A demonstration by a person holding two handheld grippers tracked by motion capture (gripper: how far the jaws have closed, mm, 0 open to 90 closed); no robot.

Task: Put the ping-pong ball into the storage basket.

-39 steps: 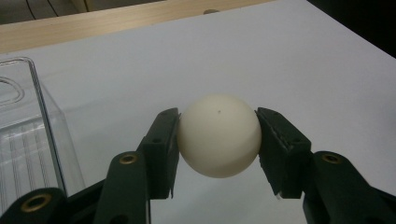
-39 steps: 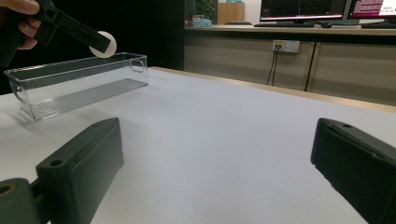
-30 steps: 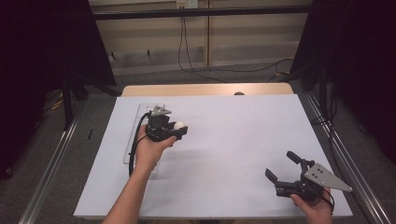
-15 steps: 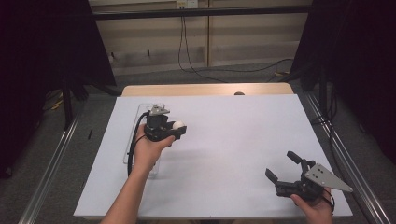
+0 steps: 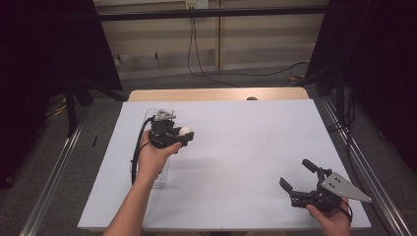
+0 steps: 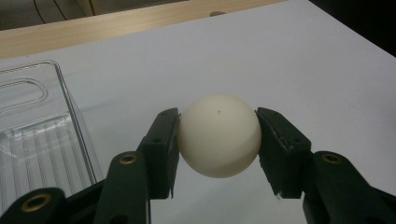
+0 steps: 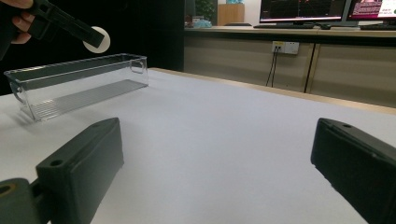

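Your left gripper (image 6: 218, 140) has its jaws clamped on a white ball (image 6: 219, 135), held above the worktop (image 5: 236, 147); the clear tray (image 6: 32, 135) lies just beside it at nine o'clock, its long axis running twelve to six; your right gripper (image 5: 301, 180), jaws apart and empty, rests well apart at four o'clock.

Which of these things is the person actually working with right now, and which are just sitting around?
In use:
- white ball, clamped in the left gripper
- clear plastic tray, right beside that gripper

Just around:
- right gripper, open and holding nothing, near the table's edge
- white table cover
- cables on the floor beyond the table
- monitors in the background
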